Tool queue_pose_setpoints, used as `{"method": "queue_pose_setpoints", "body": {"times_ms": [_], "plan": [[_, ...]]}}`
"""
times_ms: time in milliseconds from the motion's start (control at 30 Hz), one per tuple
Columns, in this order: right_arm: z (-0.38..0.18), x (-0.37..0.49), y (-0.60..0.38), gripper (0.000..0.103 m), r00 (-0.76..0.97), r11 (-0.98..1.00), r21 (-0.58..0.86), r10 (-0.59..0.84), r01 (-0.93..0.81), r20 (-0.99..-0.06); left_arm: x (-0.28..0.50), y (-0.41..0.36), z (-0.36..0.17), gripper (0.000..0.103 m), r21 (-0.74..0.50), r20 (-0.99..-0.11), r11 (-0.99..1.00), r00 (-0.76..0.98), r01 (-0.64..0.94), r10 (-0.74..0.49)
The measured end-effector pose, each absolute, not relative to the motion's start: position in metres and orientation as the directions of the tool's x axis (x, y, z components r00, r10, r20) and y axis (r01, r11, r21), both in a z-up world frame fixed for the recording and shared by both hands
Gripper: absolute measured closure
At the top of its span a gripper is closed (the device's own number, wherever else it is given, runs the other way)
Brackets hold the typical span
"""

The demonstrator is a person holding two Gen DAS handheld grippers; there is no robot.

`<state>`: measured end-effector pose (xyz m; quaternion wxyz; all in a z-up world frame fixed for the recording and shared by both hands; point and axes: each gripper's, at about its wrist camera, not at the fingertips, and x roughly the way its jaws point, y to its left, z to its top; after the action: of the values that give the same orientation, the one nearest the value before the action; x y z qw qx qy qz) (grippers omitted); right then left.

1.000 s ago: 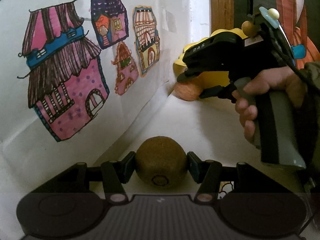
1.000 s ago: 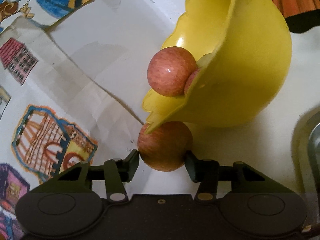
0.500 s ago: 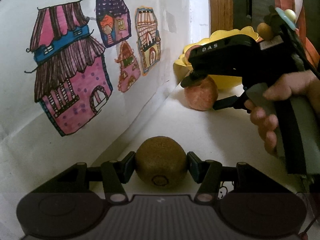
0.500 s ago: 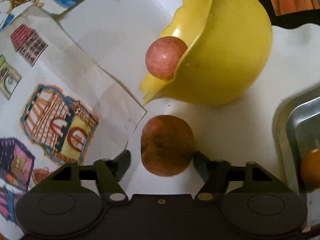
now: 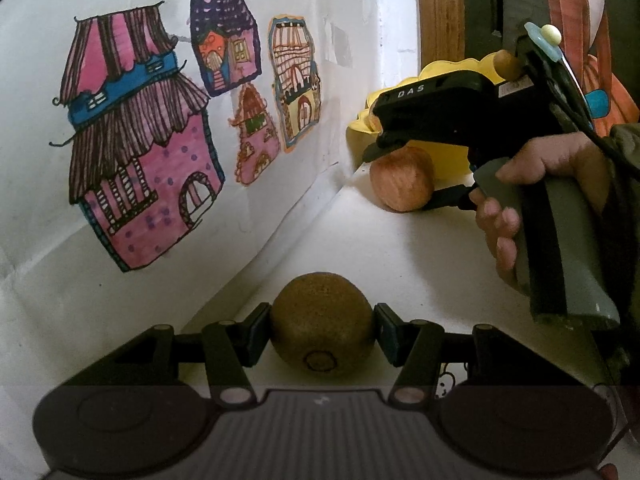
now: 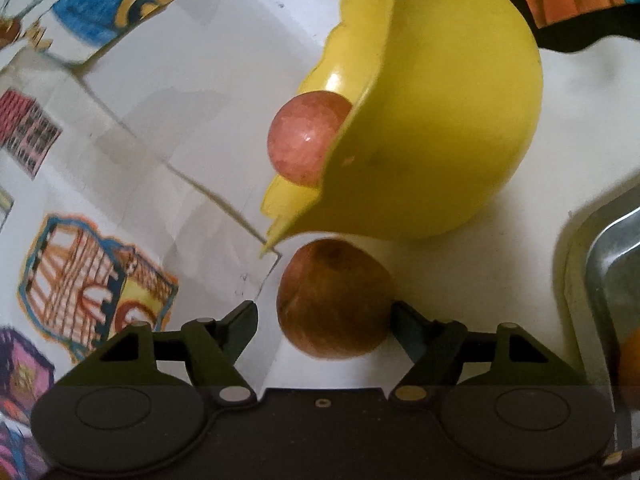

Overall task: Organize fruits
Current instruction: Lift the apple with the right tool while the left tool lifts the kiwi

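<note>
one view only, right wrist: metal tray [image 6: 600, 264], second apple [image 6: 304, 140].

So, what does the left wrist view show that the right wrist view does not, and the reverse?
Only the left wrist view shows the kiwi clamped in the left gripper, the hand on the right gripper's handle, and the pink house drawing.

Only the right wrist view shows an apple in the bowl, the metal tray holding an orange fruit, and the right gripper open, with a gap at the left finger.

Both show the yellow bowl and the apple on the table between the right gripper's fingers.
</note>
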<state>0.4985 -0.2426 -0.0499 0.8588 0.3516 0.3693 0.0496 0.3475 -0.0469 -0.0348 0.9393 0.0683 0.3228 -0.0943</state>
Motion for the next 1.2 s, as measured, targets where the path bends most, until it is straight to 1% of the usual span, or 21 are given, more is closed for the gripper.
{"method": "queue_pose_setpoints", "body": {"times_ms": [33, 100, 167, 333, 600, 800, 1033, 1200], "plan": [[-0.050, 0.499, -0.243, 0.027, 0.723, 0.748, 0.640, 0.343, 0.175, -0.599, 0.347, -0.047, -0.035, 0.043, 0.068, -0.619, 0.973, 0.774, 0.220, -0.132], [-0.051, 0.501, -0.242, 0.032, 0.726, 0.761, 0.624, 0.329, 0.175, -0.604, 0.347, -0.046, -0.035, 0.043, 0.067, -0.619, 0.973, 0.774, 0.221, -0.133], [-0.050, 0.499, -0.242, 0.035, 0.728, 0.777, 0.607, 0.318, 0.168, -0.607, 0.347, -0.046, -0.035, 0.043, 0.067, -0.619, 0.973, 0.774, 0.221, -0.134], [-0.049, 0.491, -0.240, 0.036, 0.721, 0.788, 0.597, 0.325, 0.152, -0.612, 0.347, -0.046, -0.035, 0.043, 0.060, -0.619, 0.974, 0.773, 0.218, -0.135], [-0.037, 0.464, -0.239, 0.036, 0.650, 0.783, 0.602, 0.377, 0.157, -0.659, 0.341, -0.046, -0.032, 0.043, 0.046, -0.631, 0.976, 0.763, 0.215, -0.139], [-0.029, 0.436, -0.239, 0.036, 0.591, 0.778, 0.607, 0.416, 0.161, -0.691, 0.322, -0.044, -0.027, 0.043, 0.015, -0.633, 0.974, 0.756, 0.227, -0.167], [-0.012, 0.395, -0.254, 0.036, 0.581, 0.777, 0.616, 0.445, 0.128, -0.682, 0.296, -0.042, -0.018, 0.043, 0.025, -0.609, 0.966, 0.770, 0.256, -0.188], [0.006, 0.376, -0.274, 0.036, 0.598, 0.775, 0.621, 0.444, 0.118, -0.667, 0.286, -0.057, -0.006, 0.043, 0.028, -0.594, 0.960, 0.777, 0.279, -0.208]]}}
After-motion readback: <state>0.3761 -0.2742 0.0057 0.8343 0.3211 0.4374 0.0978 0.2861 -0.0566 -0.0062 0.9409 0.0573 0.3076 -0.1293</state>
